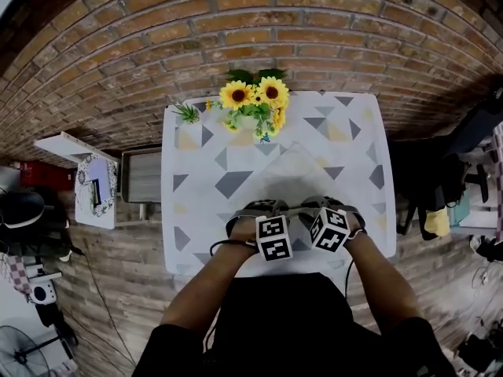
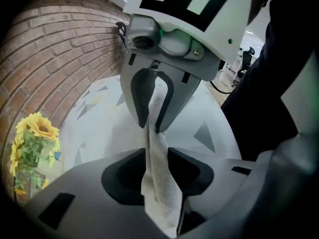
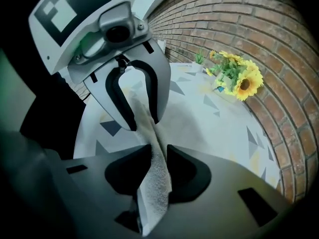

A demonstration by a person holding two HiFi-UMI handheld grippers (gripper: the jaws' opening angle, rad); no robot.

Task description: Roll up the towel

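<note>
Fingers (image 2: 117, 180) pinch towel (image 2: 159, 183) — near table (image 1: 196, 210) edge.

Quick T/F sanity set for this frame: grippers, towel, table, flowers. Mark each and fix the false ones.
1. The left hand-held gripper and the right hand-held gripper both pinch the towel. True.
2. The sunflowers stand at the far edge of the table, by the brick wall. True.
3. The two grippers work at opposite ends of the table. False: they sit close side by side at its near edge.
4. The towel is already a finished roll. False: no roll shows; its near edge is held in both grippers.
5. The table is plain red. False: it is pale with grey and yellow triangles.
</note>
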